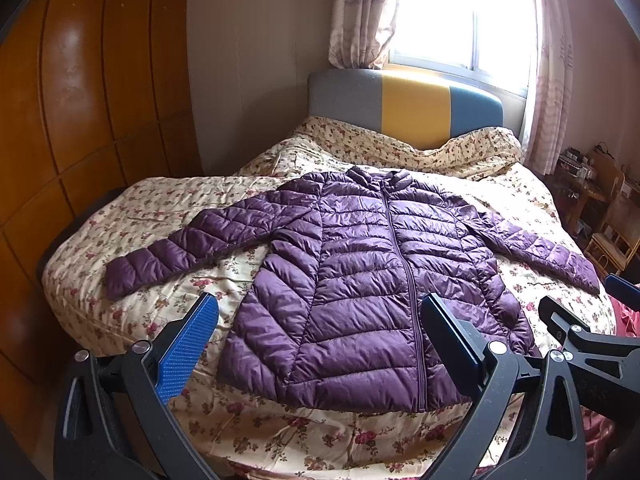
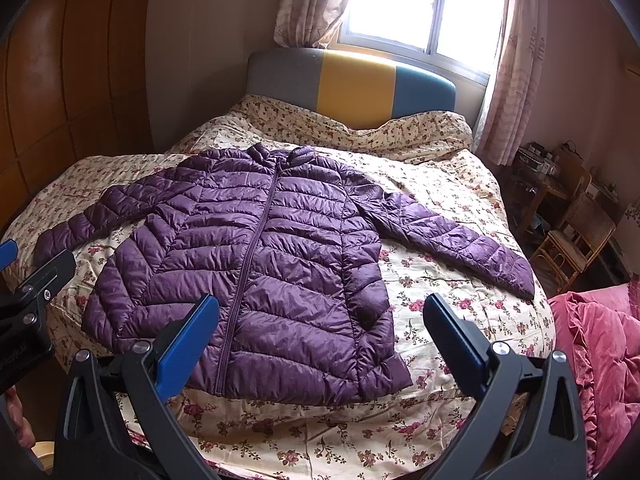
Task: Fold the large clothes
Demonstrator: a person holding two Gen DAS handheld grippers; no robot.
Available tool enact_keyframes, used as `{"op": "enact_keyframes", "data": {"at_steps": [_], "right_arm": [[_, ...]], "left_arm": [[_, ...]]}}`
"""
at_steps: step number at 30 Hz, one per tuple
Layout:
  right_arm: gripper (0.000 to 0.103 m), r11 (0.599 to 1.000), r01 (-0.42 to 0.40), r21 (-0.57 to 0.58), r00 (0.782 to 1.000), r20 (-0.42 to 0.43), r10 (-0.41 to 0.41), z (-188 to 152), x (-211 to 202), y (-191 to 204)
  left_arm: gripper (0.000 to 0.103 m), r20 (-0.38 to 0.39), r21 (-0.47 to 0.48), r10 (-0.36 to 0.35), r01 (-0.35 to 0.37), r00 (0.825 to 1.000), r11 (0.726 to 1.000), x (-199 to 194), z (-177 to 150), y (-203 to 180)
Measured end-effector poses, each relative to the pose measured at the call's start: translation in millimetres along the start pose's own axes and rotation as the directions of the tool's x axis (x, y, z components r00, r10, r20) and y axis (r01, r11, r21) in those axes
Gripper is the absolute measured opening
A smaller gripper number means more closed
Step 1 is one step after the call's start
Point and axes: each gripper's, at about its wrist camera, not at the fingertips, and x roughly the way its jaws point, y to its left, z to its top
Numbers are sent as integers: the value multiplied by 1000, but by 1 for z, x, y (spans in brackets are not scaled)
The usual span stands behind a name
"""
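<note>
A purple quilted puffer jacket (image 1: 360, 272) lies flat, zipped, front up, on a floral bedspread (image 1: 168, 216), collar toward the headboard and both sleeves spread out. It also shows in the right wrist view (image 2: 256, 264). My left gripper (image 1: 320, 316) is open and empty, held above the jacket's hem. My right gripper (image 2: 320, 316) is open and empty, above the hem's right side. The right gripper also shows at the right edge of the left wrist view (image 1: 580, 300). The left gripper shows at the left edge of the right wrist view (image 2: 32, 264).
A grey, yellow and blue headboard (image 1: 404, 104) stands under a bright window (image 1: 460, 12) with curtains. Wooden wardrobe doors (image 1: 88, 92) line the left wall. Wicker chairs and a cluttered table (image 2: 572, 216) stand at the right. A pink blanket (image 2: 596, 360) lies beside the bed.
</note>
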Motion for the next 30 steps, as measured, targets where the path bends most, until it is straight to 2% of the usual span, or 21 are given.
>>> {"op": "enact_keyframes", "data": {"at_steps": [30], "right_arm": [[101,1000,-2,0,999,-37,2,3,22,-4]], "left_arm": [[100,-19,10,-7,7,1000,1000,12,-2,-5]]}}
